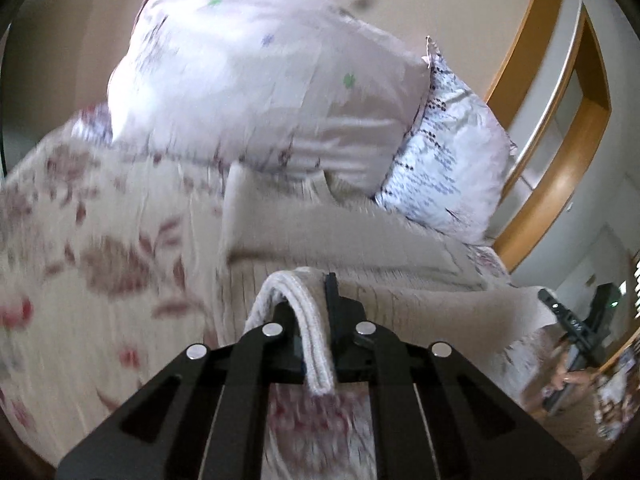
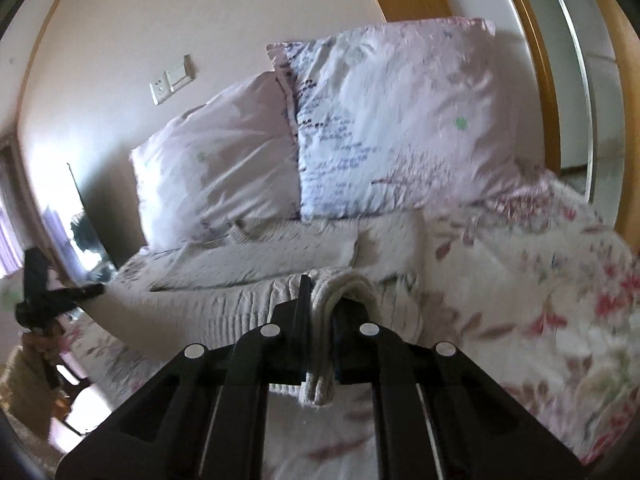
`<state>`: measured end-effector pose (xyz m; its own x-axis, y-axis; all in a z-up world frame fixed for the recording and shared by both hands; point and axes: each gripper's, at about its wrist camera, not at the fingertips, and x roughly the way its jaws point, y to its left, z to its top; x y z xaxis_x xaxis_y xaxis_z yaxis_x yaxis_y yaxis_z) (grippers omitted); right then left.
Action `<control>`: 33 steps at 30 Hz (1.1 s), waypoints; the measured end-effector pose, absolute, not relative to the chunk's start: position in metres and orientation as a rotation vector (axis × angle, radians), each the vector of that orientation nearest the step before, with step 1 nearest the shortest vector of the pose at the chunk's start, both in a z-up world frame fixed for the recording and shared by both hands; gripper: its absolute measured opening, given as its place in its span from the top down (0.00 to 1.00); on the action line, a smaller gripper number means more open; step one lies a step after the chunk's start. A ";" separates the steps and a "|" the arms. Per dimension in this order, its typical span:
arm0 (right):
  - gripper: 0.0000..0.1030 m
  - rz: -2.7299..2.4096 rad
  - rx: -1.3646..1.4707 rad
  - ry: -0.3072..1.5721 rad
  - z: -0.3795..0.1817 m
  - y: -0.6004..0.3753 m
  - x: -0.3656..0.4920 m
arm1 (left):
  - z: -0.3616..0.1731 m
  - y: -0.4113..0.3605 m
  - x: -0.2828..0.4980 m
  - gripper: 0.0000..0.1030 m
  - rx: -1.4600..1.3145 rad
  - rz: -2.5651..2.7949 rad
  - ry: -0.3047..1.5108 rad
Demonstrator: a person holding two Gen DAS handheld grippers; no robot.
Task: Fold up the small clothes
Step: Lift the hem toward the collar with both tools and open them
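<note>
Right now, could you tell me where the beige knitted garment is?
The beige knitted garment lies on the floral bedspread before the pillows, its near hem pinched by the left gripper and right gripper.

Both views ride just behind a hand-held gripper and look forward along its fingers, tilted somewhat downward over the bed [image 1: 100,240]. The left wrist view sits close above the beige knitted garment [image 1: 340,236], facing the two pillows [image 1: 260,92] at the head of the bed, with the wooden door frame [image 1: 560,168] to their right. The right wrist view faces the same pillows [image 2: 400,128] from nearby, the garment [image 2: 280,248] lying just before them. Each view catches the other hand-held gripper at its edge.
</note>
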<state>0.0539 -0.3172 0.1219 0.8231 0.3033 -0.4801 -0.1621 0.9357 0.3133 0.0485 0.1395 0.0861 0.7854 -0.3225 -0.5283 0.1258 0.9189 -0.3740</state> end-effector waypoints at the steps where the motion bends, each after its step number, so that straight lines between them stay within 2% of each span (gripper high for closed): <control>1: 0.92 0.243 0.259 0.549 0.124 -0.317 0.062 | 0.091 0.138 0.056 0.94 -0.314 -0.237 0.615; 10: 0.92 0.201 0.210 0.555 0.140 -0.310 0.132 | 0.109 0.133 0.139 0.94 -0.314 -0.162 0.581; 17: 0.92 0.155 0.275 0.698 0.088 -0.316 0.206 | 0.059 0.139 0.218 0.94 -0.394 -0.125 0.720; 24: 0.92 0.120 0.421 0.841 0.041 -0.335 0.252 | 0.023 0.147 0.255 0.94 -0.527 -0.125 0.790; 28: 0.92 0.128 0.520 0.895 0.030 -0.341 0.264 | 0.015 0.152 0.269 0.94 -0.626 -0.142 0.808; 30: 0.88 0.164 0.581 0.907 0.032 -0.344 0.260 | 0.012 0.154 0.270 0.93 -0.671 -0.161 0.816; 33: 0.89 0.216 0.573 0.897 0.041 -0.343 0.254 | 0.011 0.156 0.270 0.93 -0.684 -0.182 0.809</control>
